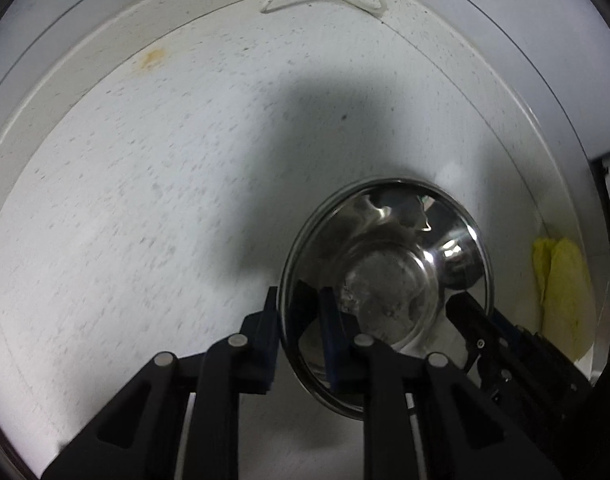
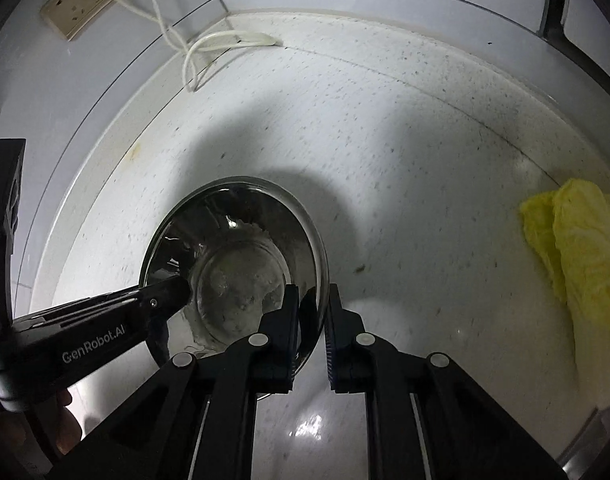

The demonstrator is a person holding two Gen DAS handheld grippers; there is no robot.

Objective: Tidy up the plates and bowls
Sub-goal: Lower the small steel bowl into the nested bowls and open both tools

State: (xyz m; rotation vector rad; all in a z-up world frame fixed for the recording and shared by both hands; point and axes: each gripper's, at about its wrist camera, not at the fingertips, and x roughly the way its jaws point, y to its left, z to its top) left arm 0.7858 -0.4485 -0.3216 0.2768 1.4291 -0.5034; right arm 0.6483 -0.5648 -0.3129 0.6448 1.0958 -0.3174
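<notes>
A shiny steel bowl [image 1: 389, 276] sits on the white speckled counter [image 1: 165, 200]. My left gripper [image 1: 299, 308] straddles its left rim, one finger outside and one inside, closed on the rim. In the right wrist view the same bowl [image 2: 233, 264] lies lower left of centre, and my right gripper [image 2: 313, 304] is closed on its right rim, one finger inside and one outside. The left gripper's body [image 2: 105, 328] reaches in from the left. The right gripper's body [image 1: 505, 344] shows at the bowl's right edge in the left wrist view.
A crumpled yellow cloth [image 2: 577, 260] lies on the counter to the right; it also shows in the left wrist view [image 1: 565, 292]. A white cable [image 2: 209, 48] loops at the back corner below a wall socket [image 2: 73, 8]. Walls border the counter at the back.
</notes>
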